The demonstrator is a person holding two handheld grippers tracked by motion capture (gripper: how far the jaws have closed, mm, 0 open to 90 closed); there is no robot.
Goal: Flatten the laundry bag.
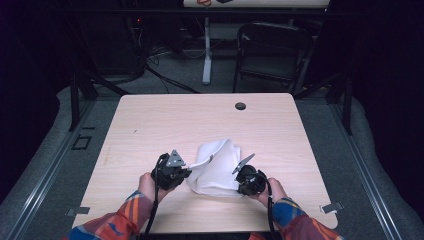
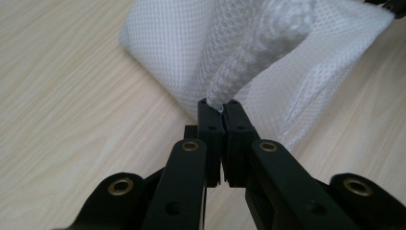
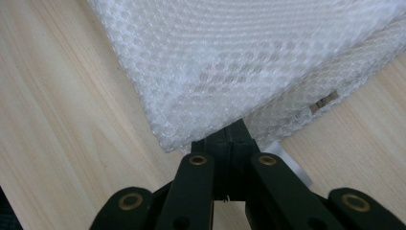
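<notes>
A white mesh cloth lies bunched on the light wooden table, between my two hands. My left gripper is at its left side, shut on a rolled edge of the cloth that rises from the closed jaws. My right gripper is at the cloth's near right corner, shut on the cloth's lower edge, which drapes over its tips. Both hands rest low near the table's front edge.
A round dark grommet hole sits near the table's far edge. Beyond the table stand a folding chair and a white table leg. A small tag shows on the cloth's hem.
</notes>
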